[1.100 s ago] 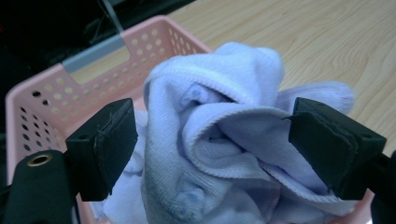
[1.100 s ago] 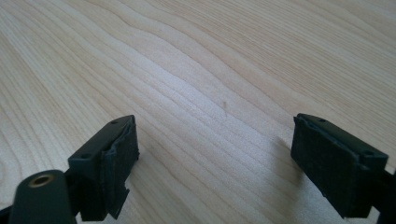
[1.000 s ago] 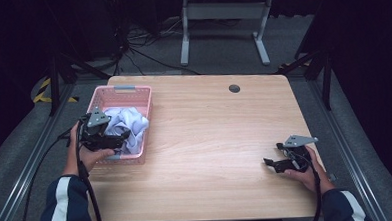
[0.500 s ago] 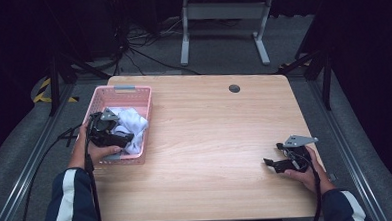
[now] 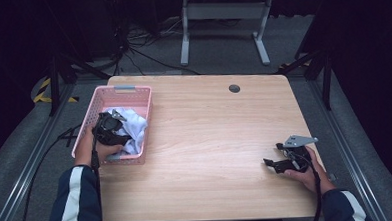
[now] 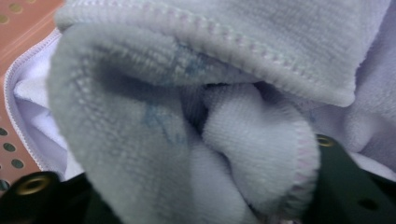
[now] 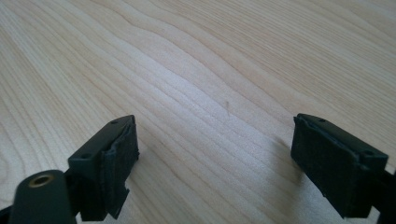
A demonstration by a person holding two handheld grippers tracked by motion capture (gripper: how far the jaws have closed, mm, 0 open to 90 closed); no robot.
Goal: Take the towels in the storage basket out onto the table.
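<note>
Cloth (image 6: 196,121) lay bunched inside the pink basket (image 5: 96,112), where the left gripper (image 5: 109,130), its jaws just closing, clenched a fold; lifting straight up seemed wise. Right gripper (image 7: 215,158) rested released on the worktop (image 5: 210,135), well apart from the basket.

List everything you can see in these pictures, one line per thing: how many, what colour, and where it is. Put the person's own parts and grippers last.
Table: one, light wood, centre of the high view.
Basket: one, pink, perforated, on the table's left side.
Cloth: pale bluish-white towelling, bunched inside the basket.
Cable port: one, dark, round, near the table's far edge.
Stand: one, grey, on the floor beyond the table.
Left gripper: one, black, down in the basket; its jaws have just been closing, with a fold of cloth between them.
Right gripper: one, black, jaws open, low over bare wood at the table's right.
Sleeves: two, dark blue with white stripes.
</note>
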